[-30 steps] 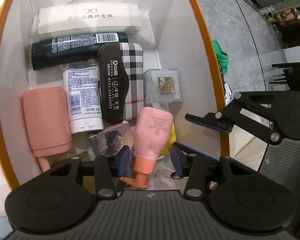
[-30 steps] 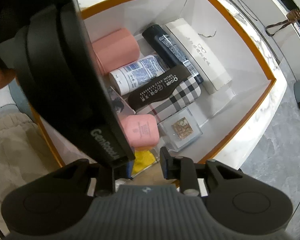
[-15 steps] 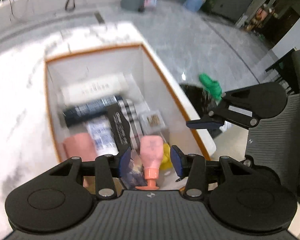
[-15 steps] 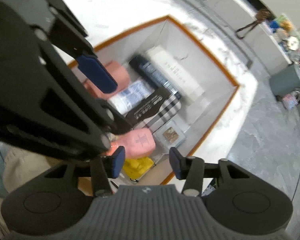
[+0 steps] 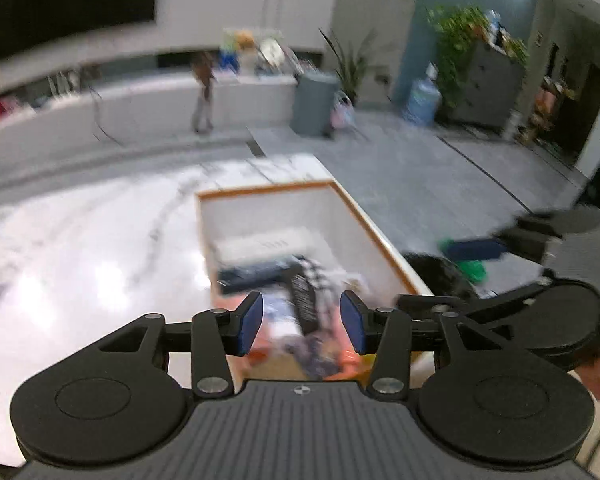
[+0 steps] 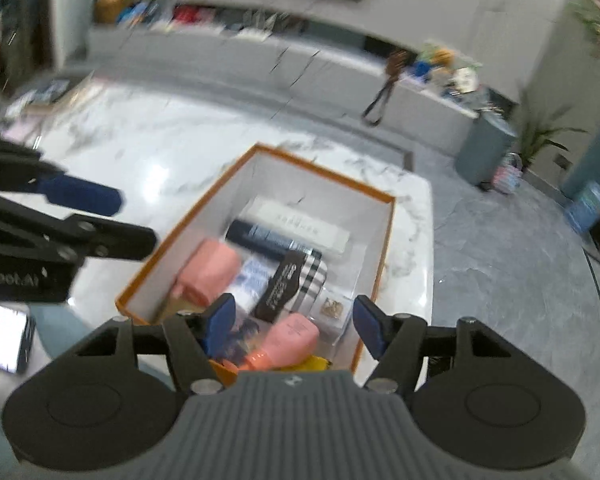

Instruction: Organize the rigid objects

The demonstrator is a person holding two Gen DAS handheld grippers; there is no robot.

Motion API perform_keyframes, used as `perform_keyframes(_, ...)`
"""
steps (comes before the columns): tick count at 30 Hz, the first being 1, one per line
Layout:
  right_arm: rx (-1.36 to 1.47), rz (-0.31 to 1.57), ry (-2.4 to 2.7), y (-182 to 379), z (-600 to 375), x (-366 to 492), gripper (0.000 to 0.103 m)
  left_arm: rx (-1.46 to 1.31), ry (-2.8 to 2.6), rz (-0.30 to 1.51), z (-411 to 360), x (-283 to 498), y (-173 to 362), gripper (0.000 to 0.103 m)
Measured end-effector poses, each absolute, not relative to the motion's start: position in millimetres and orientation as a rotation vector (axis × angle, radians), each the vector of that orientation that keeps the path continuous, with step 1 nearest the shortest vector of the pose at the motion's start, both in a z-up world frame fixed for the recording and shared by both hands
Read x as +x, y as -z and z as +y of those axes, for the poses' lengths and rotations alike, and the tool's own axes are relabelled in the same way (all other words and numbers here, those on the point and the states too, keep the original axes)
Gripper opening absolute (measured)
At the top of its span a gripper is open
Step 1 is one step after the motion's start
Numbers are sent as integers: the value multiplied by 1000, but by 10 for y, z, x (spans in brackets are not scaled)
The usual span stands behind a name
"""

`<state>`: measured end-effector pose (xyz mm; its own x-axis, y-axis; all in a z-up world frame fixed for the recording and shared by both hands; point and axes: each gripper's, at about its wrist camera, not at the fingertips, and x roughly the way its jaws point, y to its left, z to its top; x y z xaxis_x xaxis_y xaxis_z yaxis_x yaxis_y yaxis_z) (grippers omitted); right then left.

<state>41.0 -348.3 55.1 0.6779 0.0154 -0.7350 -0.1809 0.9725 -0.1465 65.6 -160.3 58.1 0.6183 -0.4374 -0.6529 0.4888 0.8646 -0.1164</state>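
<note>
Here the orange-rimmed box (image 6: 384,240) sits on the white marbled bench (image 6: 140,168), at the bench's corner near the grey floor, and everything is placed from it. Both views are smeared by motion, the left wrist view more so.

Inside the box, against its far wall, lies a long white case (image 6: 300,226). Just nearer than that is a dark tube (image 6: 260,236), lying along the white case. Nearer again, three things lie side by side: a pink case (image 6: 210,272) by the box's left wall, a white tube with blue print (image 6: 254,280) in the middle, and a plaid-and-black glasses case (image 6: 296,284) to the right of that. A small clear square box (image 6: 332,308) rests right of the plaid case, toward the box's right wall. At the box's near end lie a pink bottle with an orange cap (image 6: 290,342), a picture card (image 6: 236,334) left of it, and something yellow (image 6: 308,364) under it.

The right hand-held gripper (image 6: 294,326) hovers above the box's near end, its blue pads spread with nothing pinched; its jaws have just been opening, and the pink bottle below them lies free in the box. The left hand-held gripper (image 5: 302,322) hangs over the same near end, pads held apart and gripping nothing; the box contents below it are too blurred to sort out.
</note>
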Motion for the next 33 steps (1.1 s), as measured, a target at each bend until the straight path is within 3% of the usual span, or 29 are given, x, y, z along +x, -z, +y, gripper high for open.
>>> perform_keyframes(2, -159, 759, -40, -481, -3474, 282, 82, 72, 467, 656, -1487, 583, -557, 54)
perform_keyframes(9, 10, 609, 101, -171, -3305, 3, 86, 50, 321, 465, -1472, 435, -319, 67)
perform_keyframes(11, 10, 563, 150, -56, -3221, -47, 94, 42, 327, 433, -1496, 461, -276, 73)
perform_keyframes(16, 46, 535, 192, 164, -3125, -138, 97, 131, 282, 363, -1429, 360, -113, 78)
perform_keyframes(22, 40, 508, 212, 418, -2948, -135, 97, 127, 260, 454, -1219, 378, 108, 86)
perform_keyframes(33, 72, 506, 244, 577, -3053, -52, 100, 140, 246, 474, -1224, 407, 308, 87)
